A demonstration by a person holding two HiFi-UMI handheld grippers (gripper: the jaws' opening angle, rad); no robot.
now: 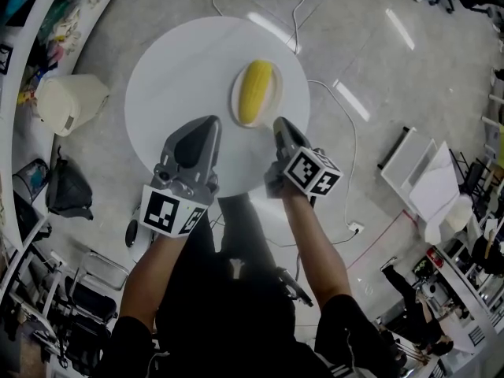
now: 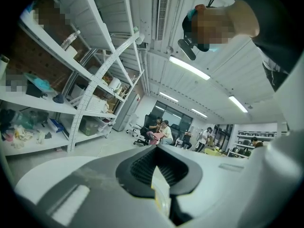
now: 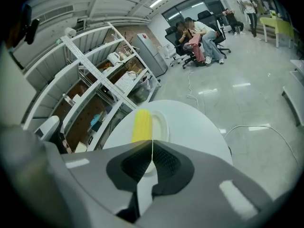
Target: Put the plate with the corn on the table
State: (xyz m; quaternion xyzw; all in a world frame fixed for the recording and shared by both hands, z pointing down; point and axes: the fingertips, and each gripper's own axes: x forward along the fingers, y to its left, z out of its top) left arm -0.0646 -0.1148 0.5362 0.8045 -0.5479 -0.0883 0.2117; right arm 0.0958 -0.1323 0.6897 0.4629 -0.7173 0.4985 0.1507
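Note:
A yellow corn cob [image 1: 256, 91] lies on a small white plate [image 1: 276, 81], which rests on the round white table [image 1: 173, 77]. My right gripper [image 1: 278, 123] hovers just short of the plate's near rim, tilted down toward it. Its jaws are shut with nothing between them. In the right gripper view the corn [image 3: 141, 125] and plate [image 3: 162, 121] lie beyond the shut tips [image 3: 152, 144]. My left gripper [image 1: 211, 123] is over the table's near side, left of the plate, pointing level and shut with nothing in it [image 2: 159, 167].
A white bin [image 1: 69, 101] and a black bag [image 1: 67, 189] stand on the floor left of the table. Cables [image 1: 346, 109] run across the floor to the right. White shelving [image 2: 95, 80] lines the left wall. People sit on chairs [image 3: 199, 37] farther off.

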